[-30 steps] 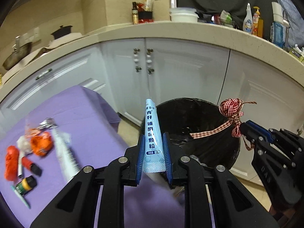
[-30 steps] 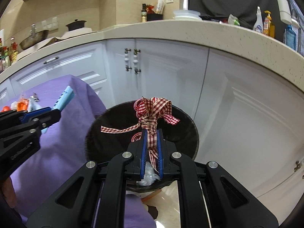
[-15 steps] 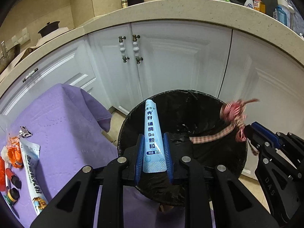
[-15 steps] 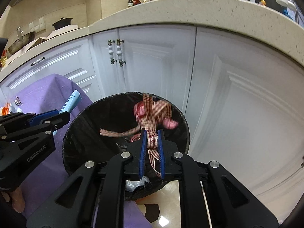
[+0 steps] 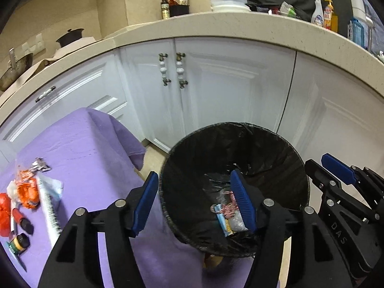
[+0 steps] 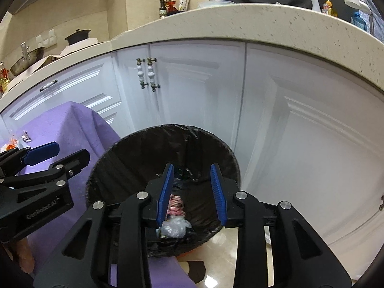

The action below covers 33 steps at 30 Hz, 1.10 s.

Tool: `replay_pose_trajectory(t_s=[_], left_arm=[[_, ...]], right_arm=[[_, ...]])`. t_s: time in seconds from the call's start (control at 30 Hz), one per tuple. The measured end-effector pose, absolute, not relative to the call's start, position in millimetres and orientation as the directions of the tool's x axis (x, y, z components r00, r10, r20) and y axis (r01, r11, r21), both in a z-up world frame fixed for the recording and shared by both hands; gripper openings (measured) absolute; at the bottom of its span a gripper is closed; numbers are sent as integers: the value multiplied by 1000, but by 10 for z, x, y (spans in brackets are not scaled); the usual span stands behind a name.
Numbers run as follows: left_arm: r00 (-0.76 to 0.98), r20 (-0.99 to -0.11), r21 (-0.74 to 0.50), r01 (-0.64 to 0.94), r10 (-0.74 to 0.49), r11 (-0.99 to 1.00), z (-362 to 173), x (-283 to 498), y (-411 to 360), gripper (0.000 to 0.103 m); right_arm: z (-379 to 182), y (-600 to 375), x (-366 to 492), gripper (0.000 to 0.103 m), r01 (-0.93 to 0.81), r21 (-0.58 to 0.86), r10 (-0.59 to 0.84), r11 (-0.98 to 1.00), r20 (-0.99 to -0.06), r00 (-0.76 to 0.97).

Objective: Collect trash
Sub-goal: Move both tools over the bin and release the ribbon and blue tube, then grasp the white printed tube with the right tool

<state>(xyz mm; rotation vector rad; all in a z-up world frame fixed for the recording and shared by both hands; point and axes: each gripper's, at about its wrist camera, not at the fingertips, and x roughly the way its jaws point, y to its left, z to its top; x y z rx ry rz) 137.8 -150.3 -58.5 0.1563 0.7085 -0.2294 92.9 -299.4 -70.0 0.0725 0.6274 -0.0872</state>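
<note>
Both claws over bin (image 5: 276, 144), opening, nothing btwn pads: left gripper (image 5: 194, 206) wide, right gripper (image 6: 192, 192) part-open. Blue sachet (image 5: 222, 220) & checked ribbon (image 6: 176, 204) at bin bottom. More trash (image 5: 28, 194) on purple cloth (image 5: 96, 158).

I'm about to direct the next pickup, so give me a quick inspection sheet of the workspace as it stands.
Surface: purple cloth over a table, more litter at its left end.
Job's things: black-lined bin holds the blue sachet and checked ribbon; orange wrapper, long white packet and small jar wait on the cloth.
Clutter: crumpled clear plastic in the bin.
Grippers: left gripper and right gripper over the bin, jaws opening, nothing between them.
Cables: nothing seen.
Surroundings: white cabinets, bottles on the counter.
</note>
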Motion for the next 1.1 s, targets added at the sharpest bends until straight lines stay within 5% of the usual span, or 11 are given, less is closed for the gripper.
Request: replay_pose_trajectory(t_s=[1.1], left_arm=[[740, -641, 57, -221, 205, 974, -417, 592, 787, 64]], right_arm=[[-384, -964, 750, 41, -327, 52, 297, 944, -571, 765]])
